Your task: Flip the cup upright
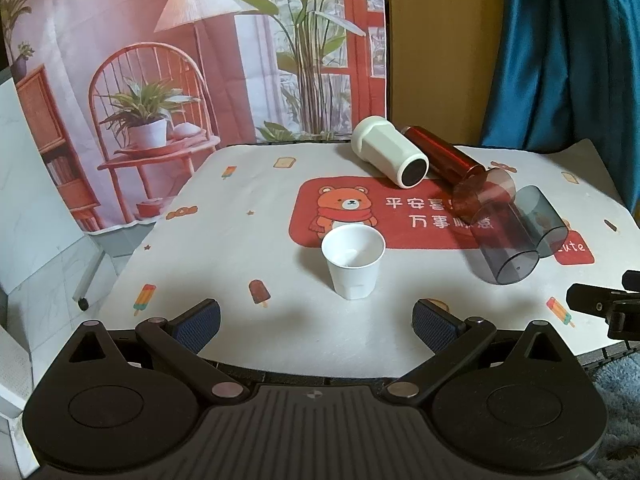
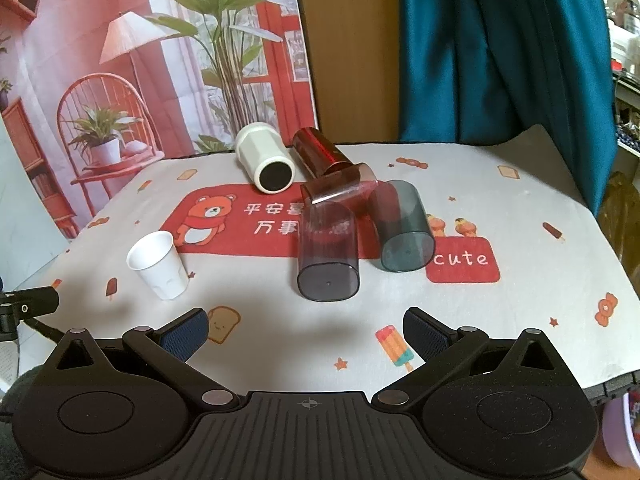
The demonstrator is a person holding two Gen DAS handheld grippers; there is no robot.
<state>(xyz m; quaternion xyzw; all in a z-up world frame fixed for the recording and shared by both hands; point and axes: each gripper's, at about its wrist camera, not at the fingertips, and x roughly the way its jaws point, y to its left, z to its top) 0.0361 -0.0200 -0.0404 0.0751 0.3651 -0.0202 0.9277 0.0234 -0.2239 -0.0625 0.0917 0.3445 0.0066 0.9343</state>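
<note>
A small white paper cup (image 1: 353, 262) stands upright on the table mat, mouth up; it also shows in the right wrist view (image 2: 158, 265). My left gripper (image 1: 316, 322) is open and empty, just short of that cup. Several cups lie on their sides: a cream cup (image 1: 388, 156) (image 2: 265, 162), a dark red one (image 1: 444, 154) (image 2: 322, 152), a clear brown one (image 1: 482, 192) (image 2: 340, 188), a smoky purple one (image 1: 502, 246) (image 2: 328, 252) and a grey-blue one (image 1: 542, 216) (image 2: 404, 228). My right gripper (image 2: 306, 334) is open and empty, in front of the purple cup.
The mat (image 1: 240, 240) covers the table, with a red bear panel (image 2: 208, 220). A printed backdrop (image 1: 160, 60) hangs behind, a blue curtain (image 2: 500, 48) at the back right. The right gripper's edge shows at the left view's right side (image 1: 604, 304).
</note>
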